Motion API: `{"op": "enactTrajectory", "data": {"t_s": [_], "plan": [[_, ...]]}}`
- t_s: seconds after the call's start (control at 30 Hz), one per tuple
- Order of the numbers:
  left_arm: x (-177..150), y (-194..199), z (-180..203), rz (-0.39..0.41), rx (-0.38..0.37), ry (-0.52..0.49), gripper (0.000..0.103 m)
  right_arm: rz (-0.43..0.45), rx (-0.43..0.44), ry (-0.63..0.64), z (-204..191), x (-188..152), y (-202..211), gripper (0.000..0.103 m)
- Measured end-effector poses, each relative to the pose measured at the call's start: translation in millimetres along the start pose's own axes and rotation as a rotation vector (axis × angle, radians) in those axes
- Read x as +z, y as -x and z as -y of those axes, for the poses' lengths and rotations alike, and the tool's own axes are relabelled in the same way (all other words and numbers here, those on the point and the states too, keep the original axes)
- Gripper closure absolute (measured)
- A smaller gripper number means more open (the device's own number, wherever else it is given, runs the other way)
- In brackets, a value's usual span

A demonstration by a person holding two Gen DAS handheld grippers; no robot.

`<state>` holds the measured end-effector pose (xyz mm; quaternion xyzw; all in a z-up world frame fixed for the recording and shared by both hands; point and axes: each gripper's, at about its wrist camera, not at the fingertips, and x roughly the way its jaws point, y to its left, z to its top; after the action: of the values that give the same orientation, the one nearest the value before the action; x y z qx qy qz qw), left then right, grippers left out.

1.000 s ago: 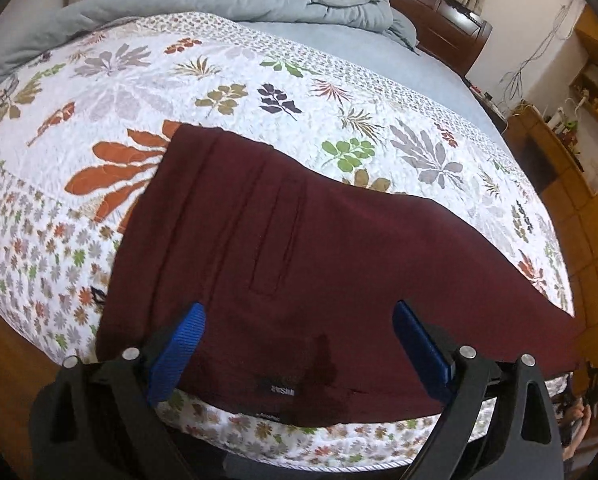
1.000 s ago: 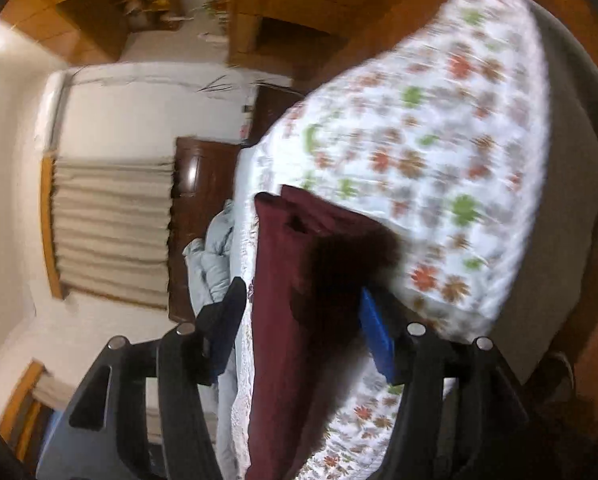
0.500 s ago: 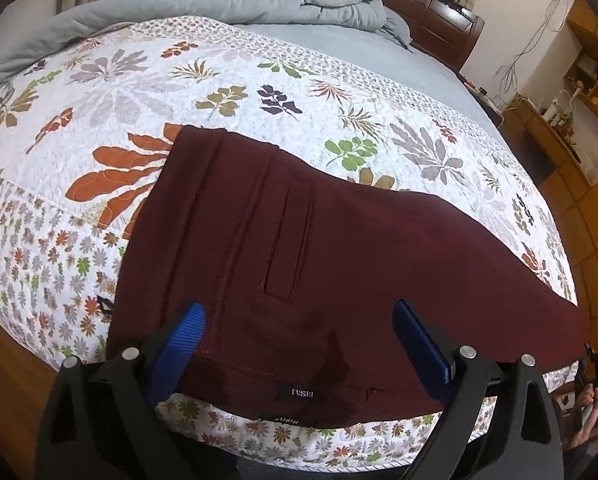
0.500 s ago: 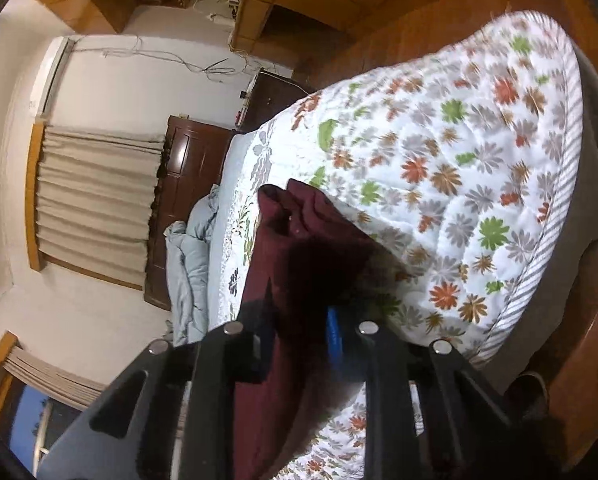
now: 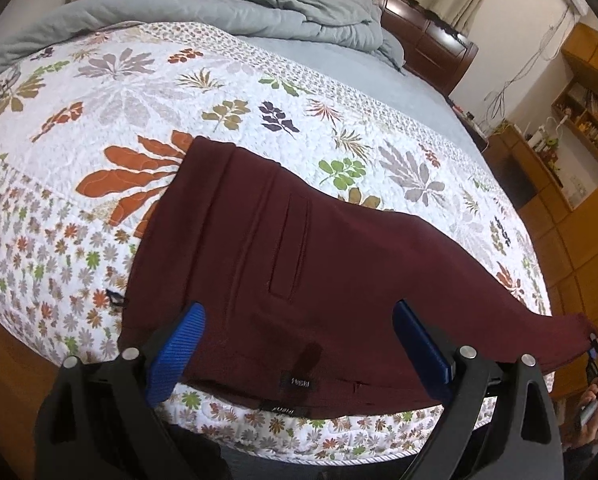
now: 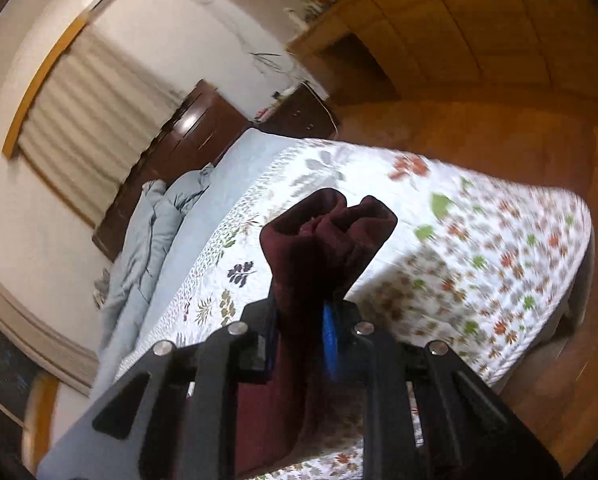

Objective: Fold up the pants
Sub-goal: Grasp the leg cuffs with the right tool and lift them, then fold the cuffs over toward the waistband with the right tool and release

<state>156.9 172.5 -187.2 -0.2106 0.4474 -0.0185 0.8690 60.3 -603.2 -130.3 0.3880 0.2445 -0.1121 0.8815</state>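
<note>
A big bed has a white quilt with leaves and flowers (orange, green, purple), and a gray blanket sits bunched by the dark headboard.

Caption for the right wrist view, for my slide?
Right gripper shut on bunched leg ends of maroon pants, lifted above the floral quilt.

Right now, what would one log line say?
right gripper: shut on dark red cloth pants | left gripper: open above waistband | floral quilt beneath

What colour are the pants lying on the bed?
Dark maroon, plain with no pattern. The pants show best in the left wrist view.
</note>
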Motion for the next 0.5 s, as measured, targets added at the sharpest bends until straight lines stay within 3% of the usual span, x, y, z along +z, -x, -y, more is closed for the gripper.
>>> {"op": "enactTrajectory", "data": {"t_s": [0.37, 0.5], "plan": [[-9.9, 14.1, -0.6, 0.095, 0.055, -0.088, 0.007, 0.032, -0.006, 0.185, -67.7, -10.1, 18.5, 0.086], [-13.2, 15.7, -0.4, 0.118, 0.04, -0.103, 0.007, 0.039, -0.02, 0.25, -87.8, -17.1, 20.2, 0.086]]}}
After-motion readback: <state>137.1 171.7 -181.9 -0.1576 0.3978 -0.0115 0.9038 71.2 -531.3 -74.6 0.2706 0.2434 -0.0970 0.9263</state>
